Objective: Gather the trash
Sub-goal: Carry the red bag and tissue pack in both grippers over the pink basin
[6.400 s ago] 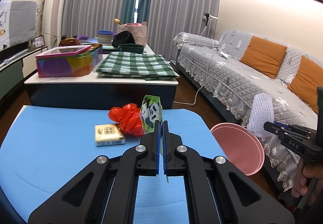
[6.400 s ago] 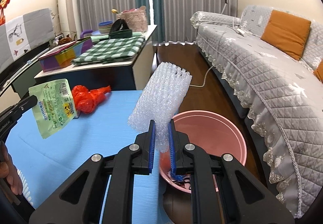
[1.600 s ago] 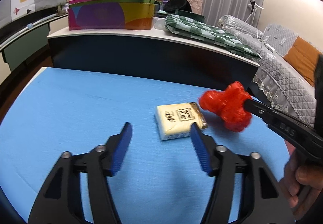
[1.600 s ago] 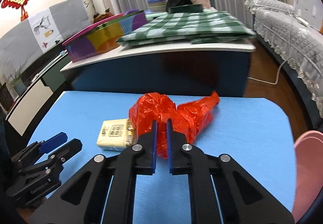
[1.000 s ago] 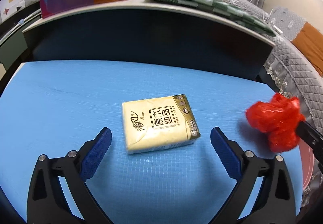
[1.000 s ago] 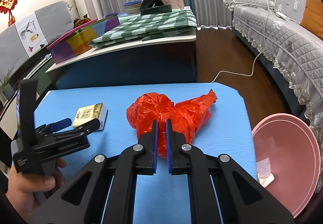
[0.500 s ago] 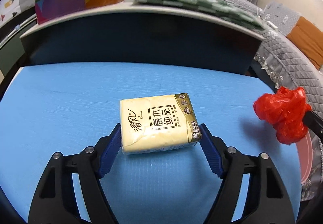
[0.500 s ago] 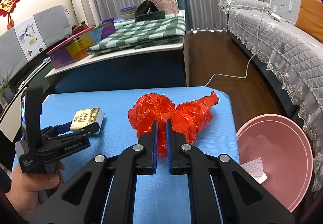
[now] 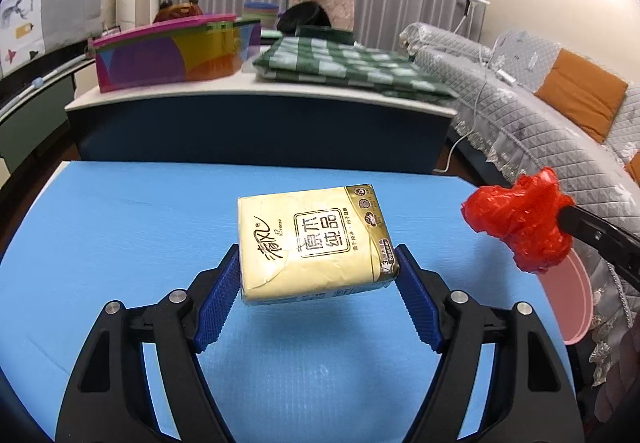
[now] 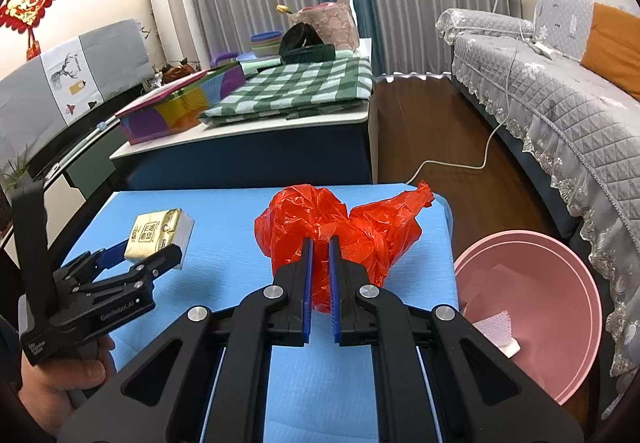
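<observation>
Two grippers are both loaded. Left gripper has its blue pads clamped on either side of a yellow tissue pack, w/ the pack lifted clear of the blue table; its shadow falls on the mat underneath. From the right wrist view the same left gripper shows at lower left, held by a hand, the tissue pack pinched at its tips. Right gripper is closed nearly together on a crumpled red plastic bag, which bulges above and to both sides of the pads, one twisted end pointing right. In the left wrist view that red plastic bag hangs at the table's right edge, over the rim of the pink bin. Pink bin stands on the floor just beside the table's right side, w/ pale scraps lying inside. Behind the table sits a low cabinet w/ a green checked cloth and a multicolour box on top; grey sofa along the right.
</observation>
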The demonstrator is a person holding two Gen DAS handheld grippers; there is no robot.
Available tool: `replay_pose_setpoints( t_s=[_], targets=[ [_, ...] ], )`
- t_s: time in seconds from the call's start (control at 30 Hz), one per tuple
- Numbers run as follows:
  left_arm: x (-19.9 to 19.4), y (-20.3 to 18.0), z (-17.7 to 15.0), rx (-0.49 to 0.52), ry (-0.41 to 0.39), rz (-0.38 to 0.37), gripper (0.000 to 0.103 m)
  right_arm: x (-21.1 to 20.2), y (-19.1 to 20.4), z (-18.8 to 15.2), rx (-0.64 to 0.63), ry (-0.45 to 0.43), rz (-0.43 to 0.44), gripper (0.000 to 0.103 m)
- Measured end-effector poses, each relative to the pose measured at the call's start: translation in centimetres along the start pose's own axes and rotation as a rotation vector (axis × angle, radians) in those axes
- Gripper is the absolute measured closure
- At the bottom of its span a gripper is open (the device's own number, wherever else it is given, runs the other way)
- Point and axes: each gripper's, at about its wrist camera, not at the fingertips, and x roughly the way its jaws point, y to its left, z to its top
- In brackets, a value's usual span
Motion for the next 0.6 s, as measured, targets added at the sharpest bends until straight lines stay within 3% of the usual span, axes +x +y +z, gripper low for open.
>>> replay_pose_setpoints(
  t_s=[0.6],
  targets=[
    [-4.3, -1.6, -2.3, 0.023, -0.030, -0.012, 0.030, -5.2, -1.1, -0.6, 0.017, -0.062, -0.017, 0.095]
  ],
)
